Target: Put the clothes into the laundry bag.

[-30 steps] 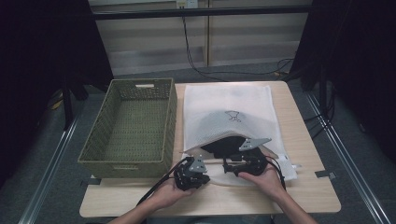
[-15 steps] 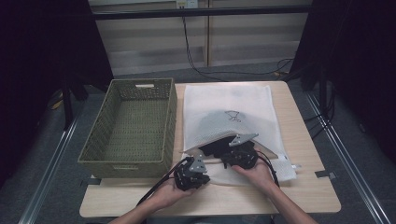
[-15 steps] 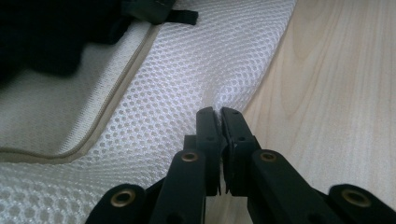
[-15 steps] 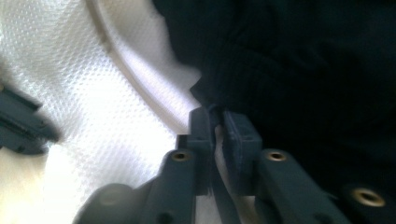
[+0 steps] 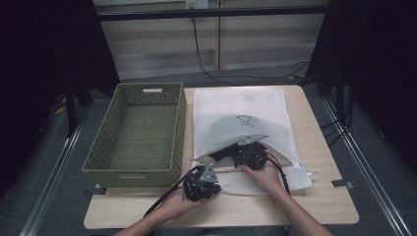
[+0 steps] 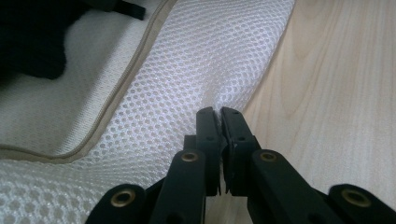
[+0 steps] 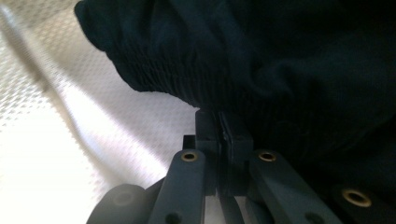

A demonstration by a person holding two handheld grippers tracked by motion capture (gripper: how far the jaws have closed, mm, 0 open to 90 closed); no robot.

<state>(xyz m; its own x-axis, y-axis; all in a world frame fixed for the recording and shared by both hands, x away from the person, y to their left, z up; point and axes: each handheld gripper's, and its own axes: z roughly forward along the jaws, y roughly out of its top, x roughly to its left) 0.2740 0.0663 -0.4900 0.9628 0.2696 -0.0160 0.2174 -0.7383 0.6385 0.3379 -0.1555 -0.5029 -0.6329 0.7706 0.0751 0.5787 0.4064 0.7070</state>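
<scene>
Right tongs (image 5: 231, 153) now deeper inside white mesh bag (image 5: 236, 110), clenched on dark garment (image 7: 289, 70); left tongs (image 5: 212, 173) pinching its edge.

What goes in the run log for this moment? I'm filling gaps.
left gripper: shut on mesh bag edge | right gripper: shut on dark garment, inside bag mouth | basket: empty

The high view was dim and soft, its corners falling to black while the table (image 5: 324, 147) and white mesh bag (image 5: 236, 105) caught even overhead light. In the right gripper view the mesh glared and the dark cloth (image 7: 280, 60) was blurred.
</scene>
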